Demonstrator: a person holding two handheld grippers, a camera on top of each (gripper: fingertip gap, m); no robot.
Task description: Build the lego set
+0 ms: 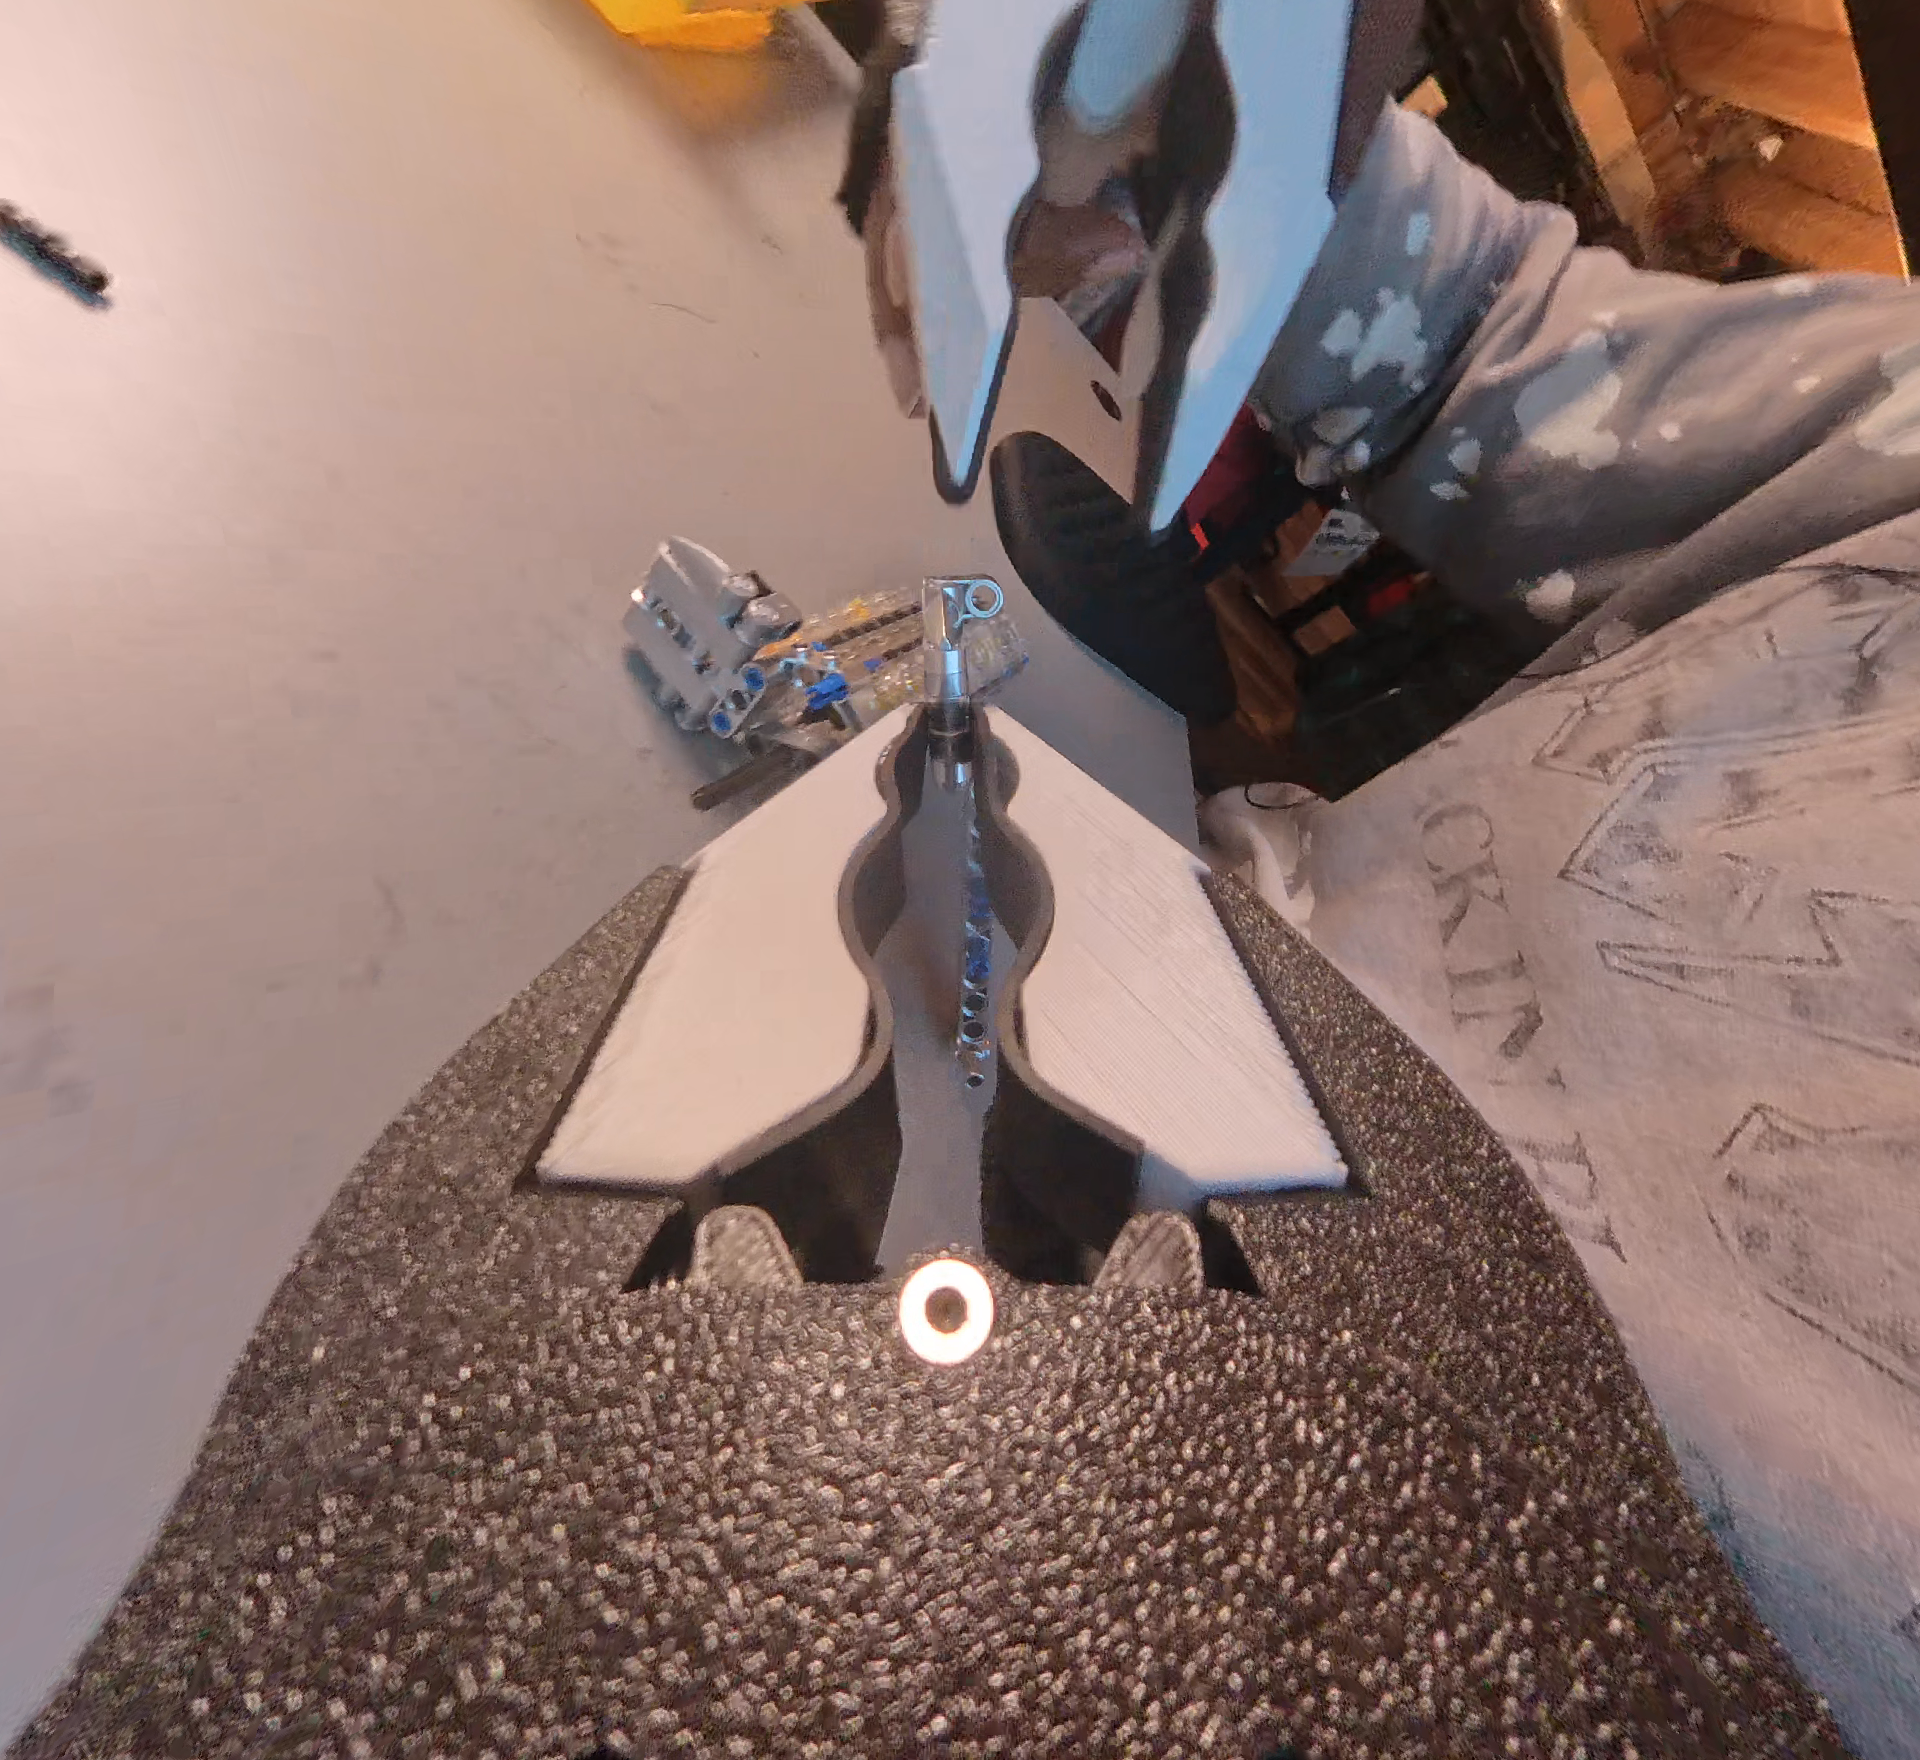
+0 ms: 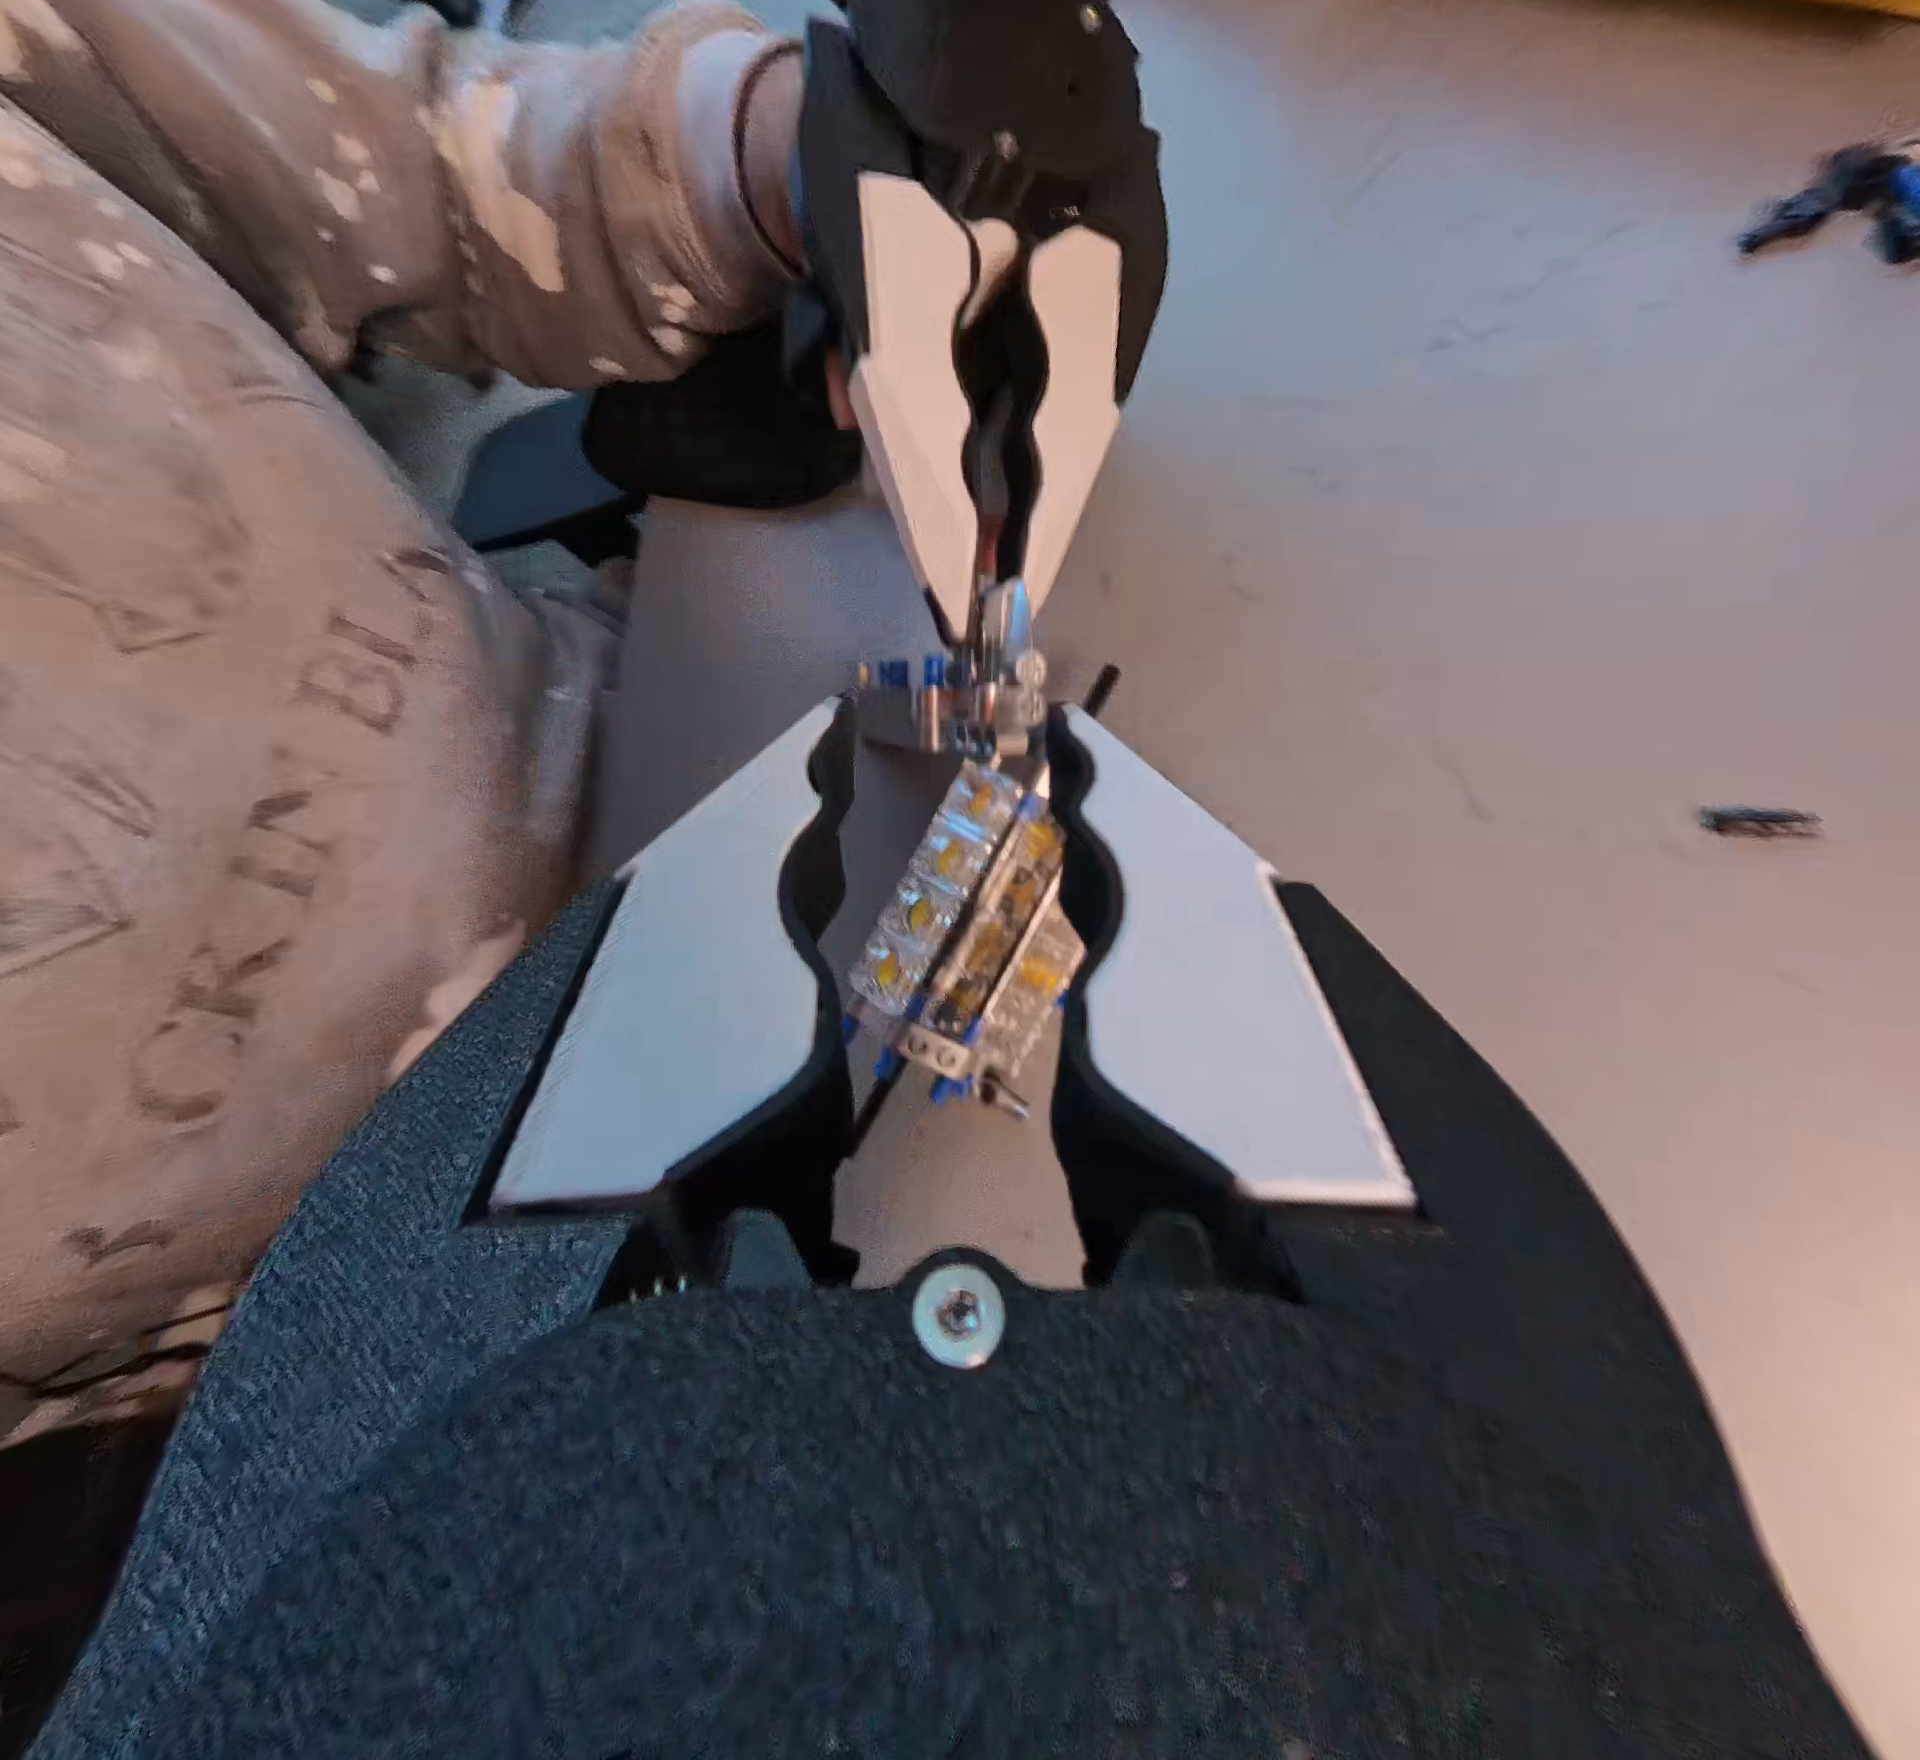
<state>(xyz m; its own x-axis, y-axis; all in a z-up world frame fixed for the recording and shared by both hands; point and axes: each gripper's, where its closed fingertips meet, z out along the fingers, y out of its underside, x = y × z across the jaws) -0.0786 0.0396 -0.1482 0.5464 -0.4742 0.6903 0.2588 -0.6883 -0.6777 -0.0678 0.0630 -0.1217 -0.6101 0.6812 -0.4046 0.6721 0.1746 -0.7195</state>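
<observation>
The left claw (image 1: 948, 723) is clenched on a small grey connector piece (image 1: 951, 640), pinched only at the very tips so that most of it sticks out forward. The right claw (image 1: 1060, 489) hangs at 12 o'clock in the left wrist view, released, with its jaws apart and nothing between them that I can make out. A brick assembly (image 2: 966, 921) of clear, yellow and grey parts with blue pins lies on the counter (image 2: 1455, 463). In the right wrist view it shows in the gap between that claw's fingers, and the grey piece meets its 12 o'clock end.

The tip grip looks shallow. Any sideways push against the assembly could twist the piece out or flick it away. The assembly lies free, so pressure may slide it toward the counter's edge at 9 o'clock. Both views are blurred, so a misjudged contact seems likely. A loose black part (image 2: 1756, 822) lies at 3 o'clock.
</observation>
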